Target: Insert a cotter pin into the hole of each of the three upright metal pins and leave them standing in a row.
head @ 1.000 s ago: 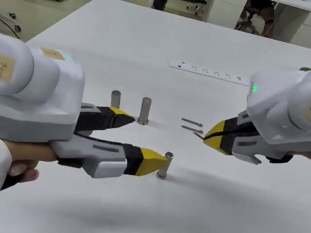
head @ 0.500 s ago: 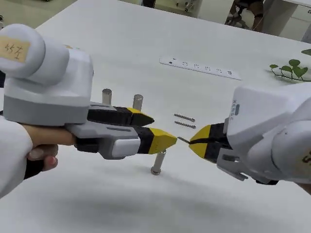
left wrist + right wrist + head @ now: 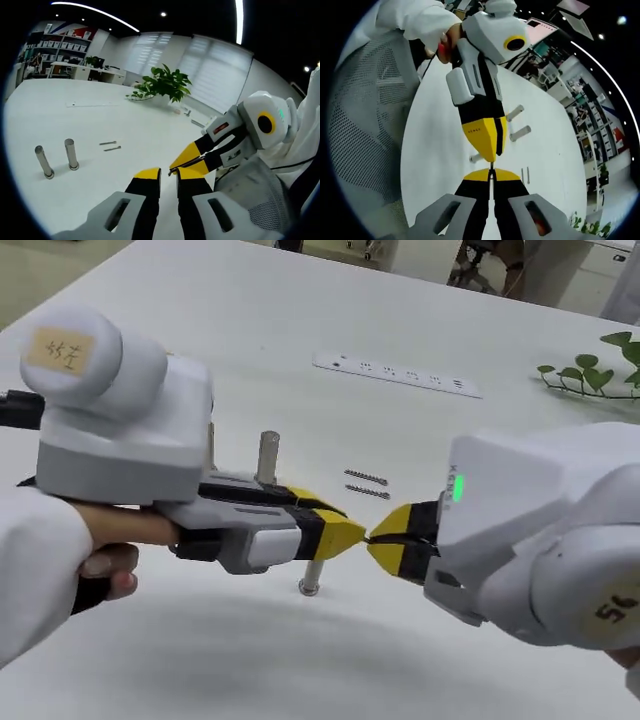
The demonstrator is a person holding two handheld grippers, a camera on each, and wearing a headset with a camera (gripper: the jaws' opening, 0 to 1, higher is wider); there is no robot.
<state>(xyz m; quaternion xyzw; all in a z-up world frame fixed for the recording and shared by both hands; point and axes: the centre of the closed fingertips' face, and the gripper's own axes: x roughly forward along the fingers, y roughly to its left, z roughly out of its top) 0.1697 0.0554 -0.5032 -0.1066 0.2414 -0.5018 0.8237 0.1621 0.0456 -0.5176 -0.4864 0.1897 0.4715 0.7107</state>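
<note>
Over the middle of the table [image 3: 250, 340], the right gripper [image 3: 378, 541] is pinching a cotter pin [image 3: 491, 173] at the left gripper [image 3: 354, 532], whose jaws are sitting nearly closed atop a metal pin [image 3: 312, 573]; I cannot tell if they are gripping it.

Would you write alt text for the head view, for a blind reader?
Two hand-held grippers meet tip to tip over a white table: the left gripper grips a metal pin, and the right gripper holds a cotter pin toward it. Behind them are a second upright pin and two loose cotter pins.
</note>
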